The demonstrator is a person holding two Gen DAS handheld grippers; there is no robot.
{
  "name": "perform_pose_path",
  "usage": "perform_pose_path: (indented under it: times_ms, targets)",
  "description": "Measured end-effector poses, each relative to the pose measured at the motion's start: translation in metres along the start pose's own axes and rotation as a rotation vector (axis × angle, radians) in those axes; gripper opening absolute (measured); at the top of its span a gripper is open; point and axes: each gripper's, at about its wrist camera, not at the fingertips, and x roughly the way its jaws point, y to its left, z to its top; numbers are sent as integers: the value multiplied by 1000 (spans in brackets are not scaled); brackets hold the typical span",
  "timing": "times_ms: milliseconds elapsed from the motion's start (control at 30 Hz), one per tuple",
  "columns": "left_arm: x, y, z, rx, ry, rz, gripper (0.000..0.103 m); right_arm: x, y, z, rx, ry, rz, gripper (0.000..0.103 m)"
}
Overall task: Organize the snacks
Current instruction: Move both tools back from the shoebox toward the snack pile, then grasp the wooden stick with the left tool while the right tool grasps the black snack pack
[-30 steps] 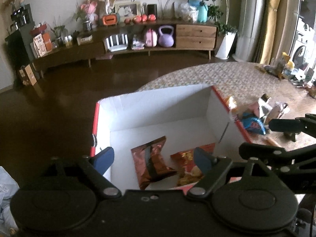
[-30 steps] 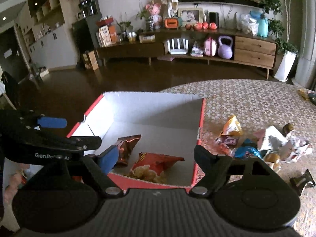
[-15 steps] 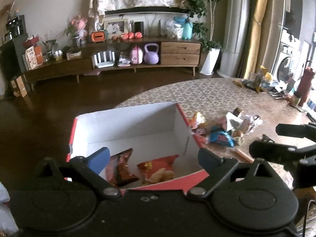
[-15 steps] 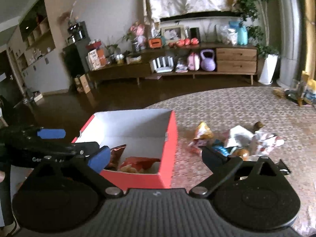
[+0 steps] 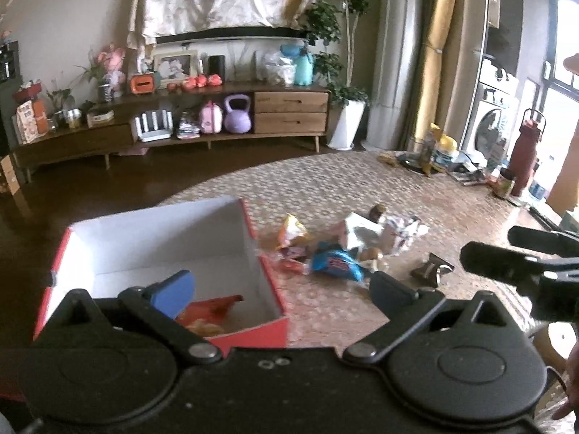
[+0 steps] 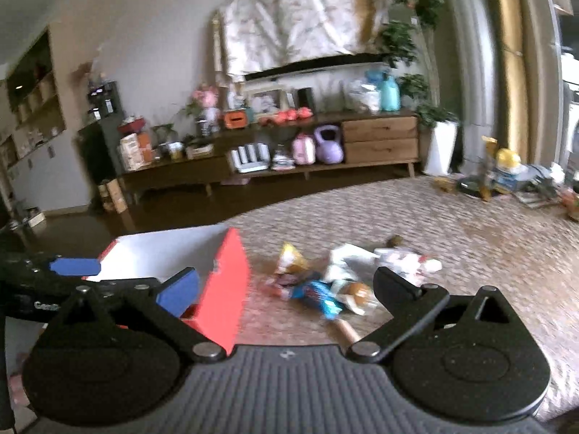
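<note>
A red cardboard box (image 5: pixel 163 231), white inside, stands on the patterned table (image 5: pixel 325 188) at the left, with a red snack bag (image 5: pixel 213 307) lying in it. To its right lies a loose pile: a blue packet (image 5: pixel 336 262), a yellow-orange packet (image 5: pixel 293 231), a white packet (image 5: pixel 358 231) and a dark wrapper (image 5: pixel 432 271). My left gripper (image 5: pixel 280 287) hangs over the box's right corner, its jaws opening, with nothing in them. My right gripper (image 6: pixel 287 285) is open and empty, facing the blue packet (image 6: pixel 318 294) and the box (image 6: pixel 228 282).
Bottles, cans and papers crowd the table's far right, among them a dark red flask (image 5: pixel 526 152). Beyond the table's curved far edge are a dark floor and a long wooden sideboard (image 5: pixel 181 123). The left gripper's blue finger (image 6: pixel 72 266) shows at the right wrist view's left edge.
Both grippers have swung right, away from above the box and towards the snack pile. Their jaws have spread wider. The box now sits at the left of both views.
</note>
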Motion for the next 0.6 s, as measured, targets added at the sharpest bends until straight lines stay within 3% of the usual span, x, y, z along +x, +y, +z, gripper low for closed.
perform_pose_path:
  times_ms: [300,600]
  targets:
    - [44,-48,-4,4,51,-63,103,14,-66,-16,17,91,-117,103]
    - [95,-79,-17,13,122,-44,103,48,-118,-33,75,154,-184,103]
